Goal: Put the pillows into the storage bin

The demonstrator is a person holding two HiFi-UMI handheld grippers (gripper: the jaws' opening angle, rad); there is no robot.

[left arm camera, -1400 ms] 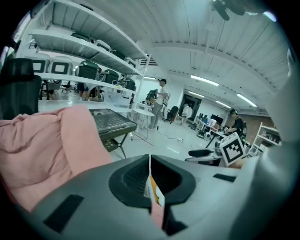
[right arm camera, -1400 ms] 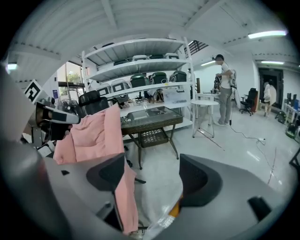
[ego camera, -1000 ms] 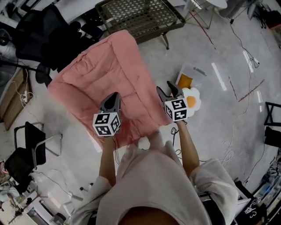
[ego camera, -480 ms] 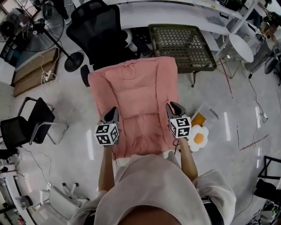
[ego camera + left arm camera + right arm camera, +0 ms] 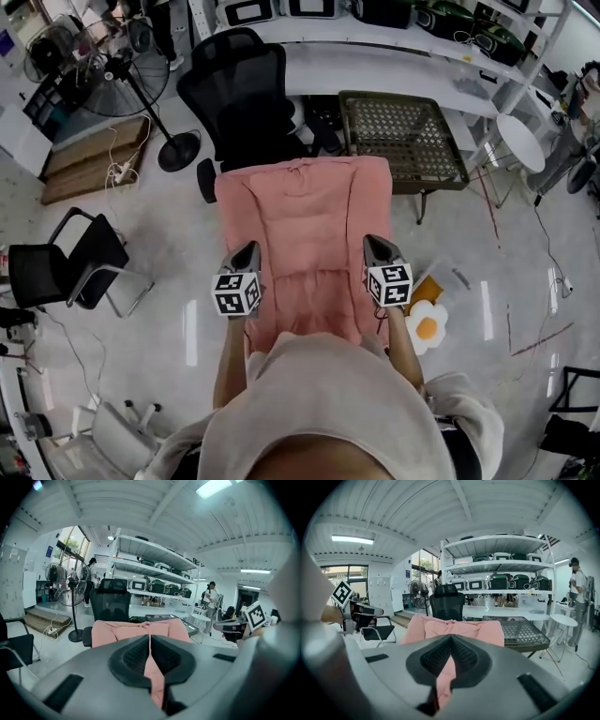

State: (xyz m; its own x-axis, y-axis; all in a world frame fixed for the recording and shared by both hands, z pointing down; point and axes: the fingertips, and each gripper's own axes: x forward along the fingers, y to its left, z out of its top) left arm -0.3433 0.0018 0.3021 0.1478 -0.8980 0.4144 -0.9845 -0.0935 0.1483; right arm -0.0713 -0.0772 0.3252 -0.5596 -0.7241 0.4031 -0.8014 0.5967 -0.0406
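A large pink pillow [image 5: 305, 234] hangs stretched between my two grippers, above the floor. My left gripper [image 5: 247, 253] is shut on its left edge, and pink fabric shows pinched between the pads in the left gripper view [image 5: 151, 660]. My right gripper [image 5: 375, 246] has just been closing and is now shut on the right edge, with pink cloth between its pads [image 5: 446, 667]. Straight beyond the pillow's far end stands the wire mesh storage bin [image 5: 403, 131]; its right part also shows behind the pillow in the right gripper view [image 5: 525, 632]. An egg-shaped pillow [image 5: 428, 326] lies on the floor by my right arm.
A black office chair [image 5: 239, 89] stands just left of the bin against a long white desk [image 5: 394, 80]. A standing fan [image 5: 122, 66] and a black folding chair [image 5: 66, 267] are at the left. A small round white table [image 5: 520, 141] is right of the bin. Cables trail over the floor.
The pink pillow has come up off the floor and now hangs between both raised grippers. The right gripper, open at its edge before, has shut on it. The bin is now straight ahead.
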